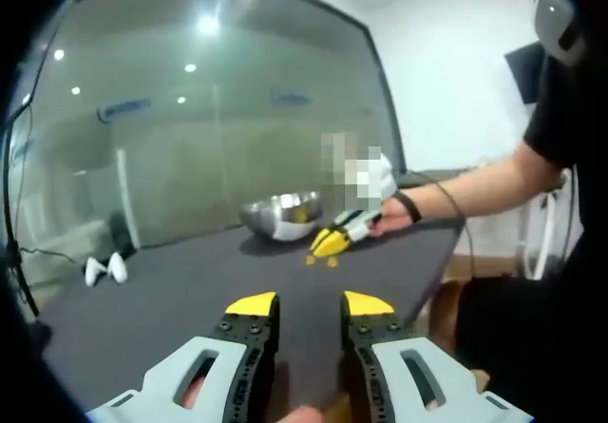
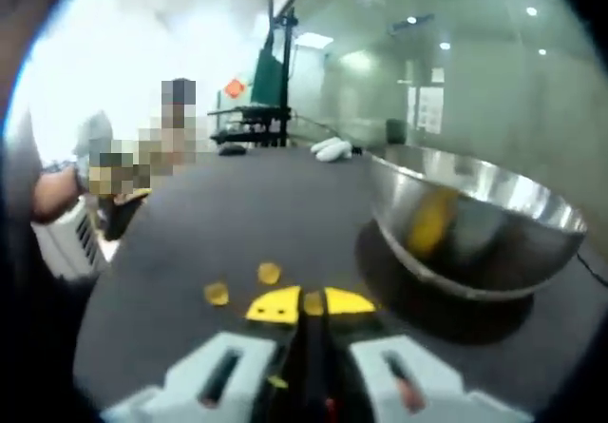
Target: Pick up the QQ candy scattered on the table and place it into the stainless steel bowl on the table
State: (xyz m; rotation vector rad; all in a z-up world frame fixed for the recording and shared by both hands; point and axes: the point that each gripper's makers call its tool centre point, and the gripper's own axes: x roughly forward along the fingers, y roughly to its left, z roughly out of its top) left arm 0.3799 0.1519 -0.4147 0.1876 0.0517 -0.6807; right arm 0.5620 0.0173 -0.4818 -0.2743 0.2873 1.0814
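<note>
Right gripper [image 2: 311, 304] with jaws together — pinched on 1 yellow candy piece [image 2: 313, 302] at table [image 2: 190, 223] level, just beside the stainless steel bowl [image 2: 475, 223]. 2 more candies [image 2: 217, 294] loose near the tips. Left gripper [image 1: 310, 305] jaws apart — nothing between them, above the table.

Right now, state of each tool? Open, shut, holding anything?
Left tool: open, nothing between its jaws, above the dark table.
Right tool: shut on a yellow QQ candy, low over the table beside the stainless steel bowl.
</note>
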